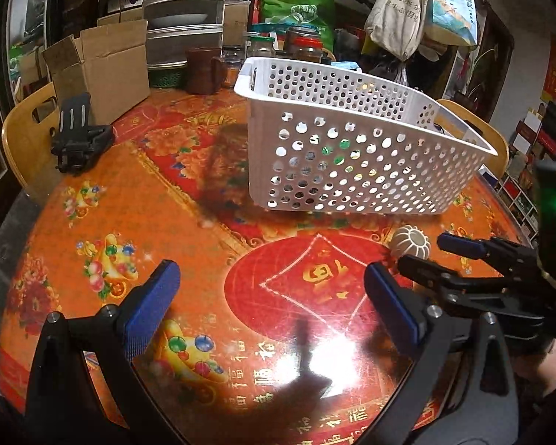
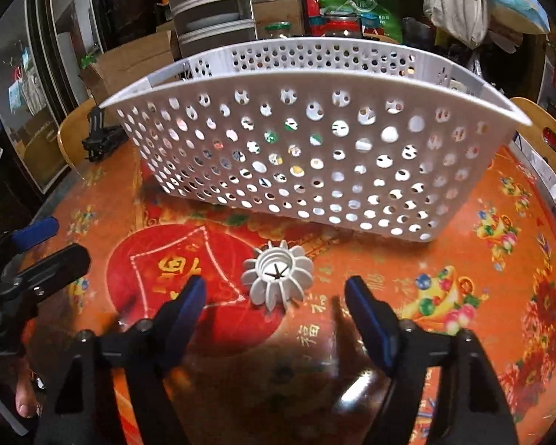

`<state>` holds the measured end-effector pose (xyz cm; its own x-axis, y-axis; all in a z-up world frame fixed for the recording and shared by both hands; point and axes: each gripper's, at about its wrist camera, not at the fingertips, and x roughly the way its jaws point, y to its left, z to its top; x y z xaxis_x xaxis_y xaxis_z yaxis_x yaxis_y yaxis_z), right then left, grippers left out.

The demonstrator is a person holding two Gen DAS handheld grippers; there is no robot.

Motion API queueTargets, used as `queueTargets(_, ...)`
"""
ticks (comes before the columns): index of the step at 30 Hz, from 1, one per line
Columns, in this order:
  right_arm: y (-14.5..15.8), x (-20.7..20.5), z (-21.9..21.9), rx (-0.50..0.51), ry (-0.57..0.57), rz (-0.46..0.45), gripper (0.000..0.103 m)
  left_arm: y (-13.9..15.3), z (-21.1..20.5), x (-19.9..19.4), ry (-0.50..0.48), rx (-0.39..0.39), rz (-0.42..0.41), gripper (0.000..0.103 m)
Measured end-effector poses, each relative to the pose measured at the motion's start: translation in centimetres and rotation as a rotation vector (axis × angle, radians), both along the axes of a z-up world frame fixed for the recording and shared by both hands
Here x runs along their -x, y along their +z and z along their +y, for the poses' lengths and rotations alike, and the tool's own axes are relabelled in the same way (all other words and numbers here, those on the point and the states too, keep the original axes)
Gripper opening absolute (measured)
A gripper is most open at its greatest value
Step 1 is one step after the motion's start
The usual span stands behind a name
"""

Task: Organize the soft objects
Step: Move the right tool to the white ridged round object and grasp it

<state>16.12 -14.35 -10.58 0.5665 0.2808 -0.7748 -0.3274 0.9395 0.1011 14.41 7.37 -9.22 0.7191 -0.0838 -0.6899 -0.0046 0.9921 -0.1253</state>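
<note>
1. My right claw [image 2: 276, 306] is nearest, its blue pads [image 2: 189, 304] spread apart and gripping nothing, low over the desk [image 2: 463, 259].
2. The ribbed white ball [image 2: 277, 275] lies on the desk just beyond those pads, roughly between their lines, untouched; it sits in front of the basket.
3. My left claw [image 1: 274, 304] is also released and empty, over the red medallion on the desk cover.
4. The white perforated basket [image 2: 315, 155] stands upright mid-desk; through its holes I cannot tell what it contains.
5. A black clamp [image 1: 79, 137] rests at the far left edge, beside a cardboard box [image 1: 103, 63].
</note>
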Motion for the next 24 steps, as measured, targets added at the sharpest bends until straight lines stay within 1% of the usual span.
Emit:
queueTargets(5,-0.5,-0.4,0.3,0.013,0.0,0.004,0.07,-0.1,0.5,-0.2,0.008,0.008,0.002,0.099)
queueTargets(7,-0.6,-0.6,0.6,0.02,0.004,0.004,0.065,-0.3,0.6,-0.2,0.012,0.017,0.002,0.099)
queueTargets(8,-0.7,-0.7,0.6,0.023,0.008,0.006,0.06,-0.3,0.7,-0.2,0.011,0.022,-0.001,0.099)
queueTargets(11,-1.0,-0.9,1.1,0.039,0.017,0.012,0.05,-0.3,0.7,-0.2,0.012,0.014,-0.001,0.099)
queueTargets(14,-1.1,-1.0,1.2,0.043,0.015,0.004,0.043,-0.4,0.7,-0.1,0.014,0.014,0.001,0.099)
queueTargets(18,-1.2,-0.8,0.7,0.033,0.014,0.001,0.043,-0.2,0.4,-0.3,-0.001,0.028,0.007,0.099)
queueTargets(24,-0.4,0.3,-1.2,-0.004,-0.003,-0.025,0.043,1.1,-0.7,0.1,-0.015,-0.003,-0.02,0.099)
